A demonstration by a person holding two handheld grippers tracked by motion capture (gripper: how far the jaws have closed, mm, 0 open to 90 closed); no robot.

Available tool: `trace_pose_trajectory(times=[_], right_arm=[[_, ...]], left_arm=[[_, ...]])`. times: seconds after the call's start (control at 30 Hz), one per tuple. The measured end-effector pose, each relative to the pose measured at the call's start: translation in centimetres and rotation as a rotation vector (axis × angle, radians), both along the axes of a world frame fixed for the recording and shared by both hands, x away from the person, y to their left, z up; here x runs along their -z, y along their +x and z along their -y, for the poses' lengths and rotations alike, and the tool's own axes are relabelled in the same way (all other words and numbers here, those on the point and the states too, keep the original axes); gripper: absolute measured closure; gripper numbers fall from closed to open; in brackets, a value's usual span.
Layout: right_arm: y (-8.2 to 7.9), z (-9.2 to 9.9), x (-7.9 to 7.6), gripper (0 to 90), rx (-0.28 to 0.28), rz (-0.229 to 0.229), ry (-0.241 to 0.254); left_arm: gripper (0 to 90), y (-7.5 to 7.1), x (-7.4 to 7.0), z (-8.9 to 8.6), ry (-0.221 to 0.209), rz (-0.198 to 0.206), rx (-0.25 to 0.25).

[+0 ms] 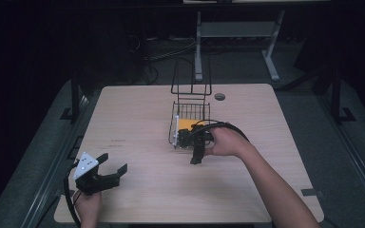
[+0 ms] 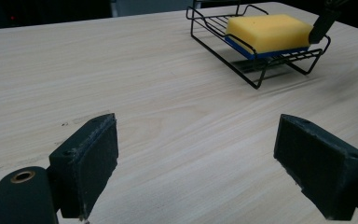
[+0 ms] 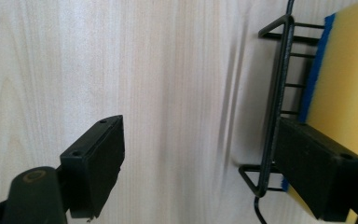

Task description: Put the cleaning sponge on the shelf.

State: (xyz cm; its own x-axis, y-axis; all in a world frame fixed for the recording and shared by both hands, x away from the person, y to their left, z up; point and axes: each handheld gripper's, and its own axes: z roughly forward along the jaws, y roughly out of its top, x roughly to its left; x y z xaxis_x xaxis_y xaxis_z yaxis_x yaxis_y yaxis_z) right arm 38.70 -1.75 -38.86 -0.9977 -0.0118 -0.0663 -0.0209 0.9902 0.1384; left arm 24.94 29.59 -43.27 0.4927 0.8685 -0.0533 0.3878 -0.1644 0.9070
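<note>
A yellow sponge (image 2: 268, 31) with a blue underside is seen lying in the black wire basket (image 2: 261, 70) mid-table. The right gripper (image 3: 200, 158) is held spread at the basket's near rim — one jaw inside, one outside. The left gripper (image 1: 113, 168) is held wide apart near the table's front-left corner — nothing between its jaws.

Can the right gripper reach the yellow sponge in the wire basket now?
Probably yes. The right gripper, open, straddles the wire basket rim, one jaw over the yellow sponge; nothing covers it.

Sponge (image 3: 345, 74) cut off by right edge in right gripper view; wire basket (image 3: 275, 107) partly behind fingers.
</note>
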Motion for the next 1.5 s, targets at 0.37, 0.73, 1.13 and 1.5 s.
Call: trace_pose_trajectory(times=[0.37, 0.73, 1.13, 1.5], right_arm=[[-0.6, 0.4, 0.4, 16.8, 0.006, -0.002, -0.006], [-1.1, 1.3, 0.9, 16.8, 0.023, -0.007, 0.011], [-1.8, 2.3, 1.6, 16.8, 0.046, -0.019, 0.019], [-2.4, 3.1, 2.4, 16.2, 0.062, -0.029, 0.021]], left_arm=[[13.0, -0.1, 0.0, 0.1, 0.004, -0.001, 0.003], [13.0, 0.0, 0.0, 0.1, 0.008, -0.002, 0.003], [13.0, 0.0, 0.0, 0.2, 0.009, -0.002, 0.005], [13.0, 0.0, 0.0, 0.1, 0.010, -0.002, 0.005]])
